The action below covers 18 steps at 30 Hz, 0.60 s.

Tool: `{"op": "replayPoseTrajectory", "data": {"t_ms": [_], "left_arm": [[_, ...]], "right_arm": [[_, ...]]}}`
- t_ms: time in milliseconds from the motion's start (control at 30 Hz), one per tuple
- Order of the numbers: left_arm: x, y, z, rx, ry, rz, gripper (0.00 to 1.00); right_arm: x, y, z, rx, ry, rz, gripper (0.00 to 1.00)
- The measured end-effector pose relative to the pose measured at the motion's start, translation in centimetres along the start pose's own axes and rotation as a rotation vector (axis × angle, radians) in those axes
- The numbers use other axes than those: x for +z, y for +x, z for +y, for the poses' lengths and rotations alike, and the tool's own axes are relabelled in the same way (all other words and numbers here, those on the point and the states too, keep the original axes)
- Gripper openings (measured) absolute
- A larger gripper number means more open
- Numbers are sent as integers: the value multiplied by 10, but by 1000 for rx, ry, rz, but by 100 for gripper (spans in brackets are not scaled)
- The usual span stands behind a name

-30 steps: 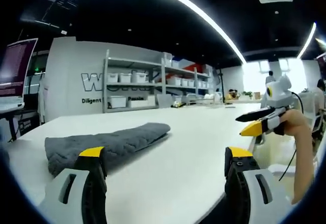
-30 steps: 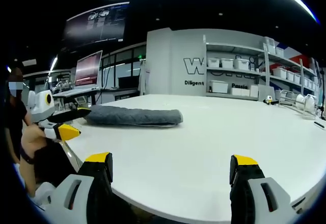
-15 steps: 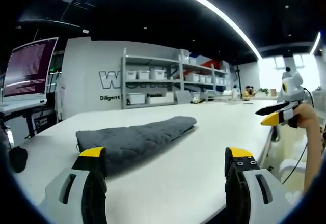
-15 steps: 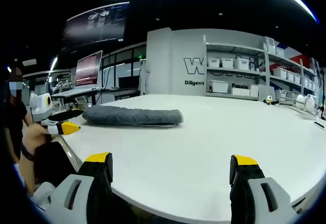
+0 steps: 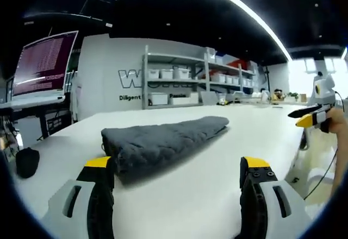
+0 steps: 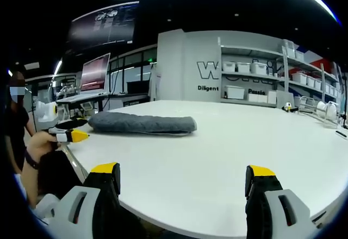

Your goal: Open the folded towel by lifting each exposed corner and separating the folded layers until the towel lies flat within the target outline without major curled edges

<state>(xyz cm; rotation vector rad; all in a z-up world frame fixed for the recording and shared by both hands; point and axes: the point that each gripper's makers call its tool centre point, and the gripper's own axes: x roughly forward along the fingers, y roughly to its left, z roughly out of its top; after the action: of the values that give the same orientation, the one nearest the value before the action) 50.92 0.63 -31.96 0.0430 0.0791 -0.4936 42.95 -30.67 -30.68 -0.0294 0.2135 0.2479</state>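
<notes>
A grey quilted towel (image 5: 163,141) lies folded into a long roll on the white table (image 5: 179,195). In the left gripper view my left gripper (image 5: 176,165) is open, its yellow-tipped jaws low over the table edge, just short of the towel's near end. In the right gripper view the towel (image 6: 142,124) lies far ahead to the left, and my right gripper (image 6: 182,171) stands open over the near table edge with nothing between its jaws. The left gripper (image 6: 68,130) shows at the towel's left end there; the right gripper (image 5: 311,118) shows at the far right of the left gripper view.
Shelving with white bins (image 5: 179,84) stands against the back wall. A monitor (image 5: 46,65) sits at the left, a small dark object (image 5: 27,162) on the table near it. A person (image 6: 13,119) stands at the left of the right gripper view.
My left gripper has moved toward the towel, which now looms larger and nearer its jaws. The right gripper has stayed where it was.
</notes>
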Motion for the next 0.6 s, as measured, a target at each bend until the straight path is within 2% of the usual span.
{"op": "replayPoseTrajectory", "data": {"t_ms": [600], "left_arm": [[-1, 15, -29, -72, 24, 19, 98]], "right_arm": [[2, 1, -1, 2, 3, -4, 97]]}}
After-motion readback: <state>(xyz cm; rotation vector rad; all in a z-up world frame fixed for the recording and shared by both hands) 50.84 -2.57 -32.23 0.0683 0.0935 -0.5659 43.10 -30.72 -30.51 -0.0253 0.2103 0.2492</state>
